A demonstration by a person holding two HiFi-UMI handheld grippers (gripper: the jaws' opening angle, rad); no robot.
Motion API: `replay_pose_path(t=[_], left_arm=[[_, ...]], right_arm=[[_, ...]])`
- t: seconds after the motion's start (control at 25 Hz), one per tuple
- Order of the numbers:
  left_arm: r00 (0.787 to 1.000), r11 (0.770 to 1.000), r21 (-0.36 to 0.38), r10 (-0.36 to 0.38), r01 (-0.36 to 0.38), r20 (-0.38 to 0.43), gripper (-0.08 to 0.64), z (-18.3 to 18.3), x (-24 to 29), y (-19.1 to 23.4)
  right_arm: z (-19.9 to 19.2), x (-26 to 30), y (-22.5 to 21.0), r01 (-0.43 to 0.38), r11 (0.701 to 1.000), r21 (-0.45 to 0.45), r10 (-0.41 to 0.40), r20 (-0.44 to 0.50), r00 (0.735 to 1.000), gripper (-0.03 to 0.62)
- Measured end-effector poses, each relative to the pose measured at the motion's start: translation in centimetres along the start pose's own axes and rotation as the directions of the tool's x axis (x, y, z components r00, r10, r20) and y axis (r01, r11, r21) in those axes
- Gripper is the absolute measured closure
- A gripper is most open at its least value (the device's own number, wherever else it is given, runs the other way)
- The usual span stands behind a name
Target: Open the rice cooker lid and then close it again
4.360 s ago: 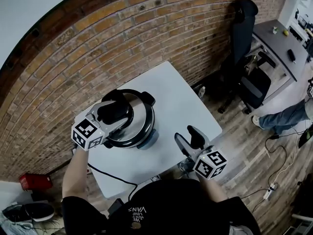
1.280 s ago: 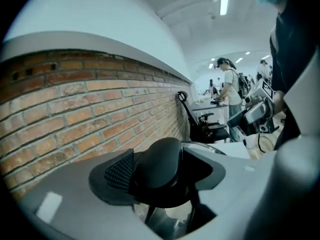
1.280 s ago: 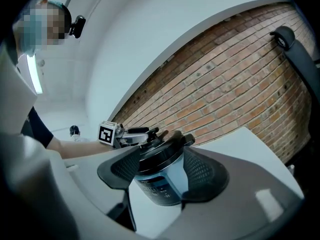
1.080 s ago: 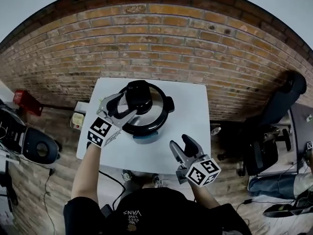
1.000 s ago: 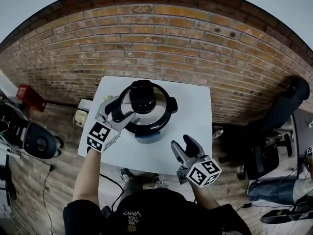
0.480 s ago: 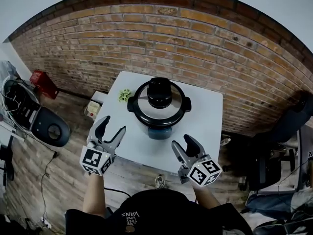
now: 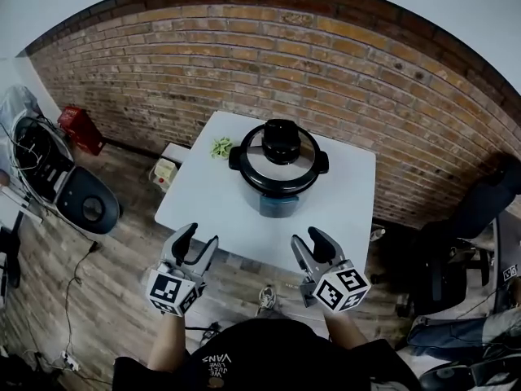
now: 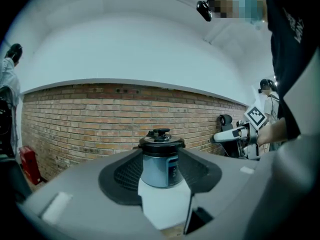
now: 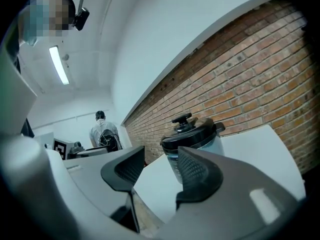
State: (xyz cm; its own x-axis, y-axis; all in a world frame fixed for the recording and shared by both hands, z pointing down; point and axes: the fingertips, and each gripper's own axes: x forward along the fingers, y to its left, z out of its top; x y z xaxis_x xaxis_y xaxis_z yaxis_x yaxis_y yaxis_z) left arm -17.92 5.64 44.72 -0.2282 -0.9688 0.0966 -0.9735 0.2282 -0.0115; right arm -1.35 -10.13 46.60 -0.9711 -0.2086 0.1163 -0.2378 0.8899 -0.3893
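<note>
The rice cooker [image 7: 279,169] stands upright toward the far side of the white table [image 7: 203,206], its black-knobbed lid [image 7: 281,151] closed on top.

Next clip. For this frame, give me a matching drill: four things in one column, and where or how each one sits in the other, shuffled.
Things:
1. lid
2. small green item
3. red object
4. white table

Place or state:
A. on the wooden floor by the brick wall
B. carries the rice cooker
C. closed on top of the cooker
D. lies on the tabletop, left of the cooker in the head view

Pairs: 1-C, 2-D, 3-A, 4-B
</note>
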Motion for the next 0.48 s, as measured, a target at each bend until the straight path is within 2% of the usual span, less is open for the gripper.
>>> replay_pose_path(t=[0.12, 0.28, 0.48], left_arm=[[1.0, 1.0, -0.006, 0.023, -0.023, 0.002, 0.379, -0.8, -2.4, -0.6], [1.0, 0.999, -0.029, 0.029, -0.029, -0.001, 0.495, -1.7, -4.7, -1.4], [1.0, 1.0, -0.011, 0.007, -0.007, 0.014, 0.555, -2.0, -6.4, -2.7]], right_arm=[[-0.6, -0.9, 1.7, -0.001, 1.0, -0.02, 0.0, -0.011, 1.0, 0.396], [-1.4, -2.3, 3.2, 0.002, 1.0, -0.026, -0.002, -0.005, 1.0, 0.447], [-2.7, -3.6, 4.3, 0.004, 0.999, -0.033, -0.005, -0.013, 1.0, 0.538]])
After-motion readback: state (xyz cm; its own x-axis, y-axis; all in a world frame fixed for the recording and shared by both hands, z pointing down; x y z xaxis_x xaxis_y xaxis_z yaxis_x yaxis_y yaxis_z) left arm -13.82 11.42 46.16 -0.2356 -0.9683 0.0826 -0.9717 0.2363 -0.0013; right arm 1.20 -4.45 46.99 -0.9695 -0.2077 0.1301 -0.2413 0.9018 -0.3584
